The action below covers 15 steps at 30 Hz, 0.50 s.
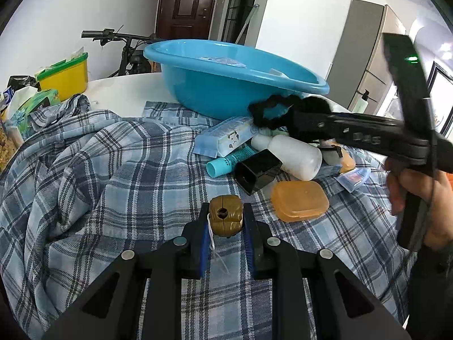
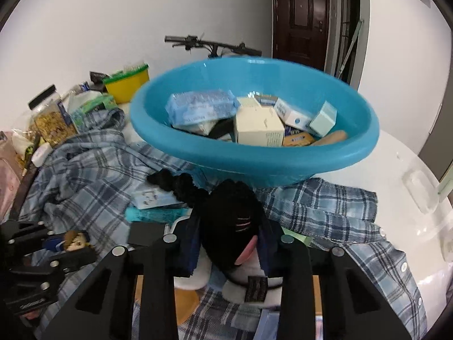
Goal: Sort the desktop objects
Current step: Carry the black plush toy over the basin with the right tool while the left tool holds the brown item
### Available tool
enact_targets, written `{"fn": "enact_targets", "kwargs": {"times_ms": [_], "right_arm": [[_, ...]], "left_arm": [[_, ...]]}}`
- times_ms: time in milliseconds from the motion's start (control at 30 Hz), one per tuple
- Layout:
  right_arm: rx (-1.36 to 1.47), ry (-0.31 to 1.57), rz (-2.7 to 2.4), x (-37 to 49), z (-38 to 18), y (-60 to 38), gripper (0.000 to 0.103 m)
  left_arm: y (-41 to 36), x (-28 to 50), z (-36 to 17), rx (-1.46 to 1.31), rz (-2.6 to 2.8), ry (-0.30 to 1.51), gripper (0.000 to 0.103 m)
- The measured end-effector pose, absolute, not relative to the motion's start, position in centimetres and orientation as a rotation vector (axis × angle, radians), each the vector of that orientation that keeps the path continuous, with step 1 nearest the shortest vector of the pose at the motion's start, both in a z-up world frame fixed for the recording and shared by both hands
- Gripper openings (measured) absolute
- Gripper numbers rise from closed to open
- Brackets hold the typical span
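While a black plush toy [image 2: 229, 226] is pinched in the right gripper [image 2: 230, 243] just before the blue basin [image 2: 254, 164], a brown figurine [image 1: 226, 216] is clamped by the left gripper [image 1: 225, 226] above the plaid shirt [image 1: 113, 184], beside an orange soap case [image 1: 299, 200] and white bottle [image 1: 294, 155].

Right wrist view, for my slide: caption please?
Right gripper shut on black plush toy before the filled blue basin.
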State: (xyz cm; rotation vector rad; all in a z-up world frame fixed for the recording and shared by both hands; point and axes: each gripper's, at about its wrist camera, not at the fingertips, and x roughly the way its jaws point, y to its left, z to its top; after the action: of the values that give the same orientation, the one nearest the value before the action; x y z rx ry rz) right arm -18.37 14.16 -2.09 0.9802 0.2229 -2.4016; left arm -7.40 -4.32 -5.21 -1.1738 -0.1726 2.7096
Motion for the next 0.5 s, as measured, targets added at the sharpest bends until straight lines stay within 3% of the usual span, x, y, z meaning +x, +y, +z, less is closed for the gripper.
{"fn": "enact_targets", "kwargs": {"times_ms": [500], "right_arm": [[0.862, 0.223, -2.447, -14.2, 3.9, 17.0, 0.032]], "left_arm": [[-4.5, -7.2, -5.0, -1.161, 2.719, -0.182, 0.022]]}}
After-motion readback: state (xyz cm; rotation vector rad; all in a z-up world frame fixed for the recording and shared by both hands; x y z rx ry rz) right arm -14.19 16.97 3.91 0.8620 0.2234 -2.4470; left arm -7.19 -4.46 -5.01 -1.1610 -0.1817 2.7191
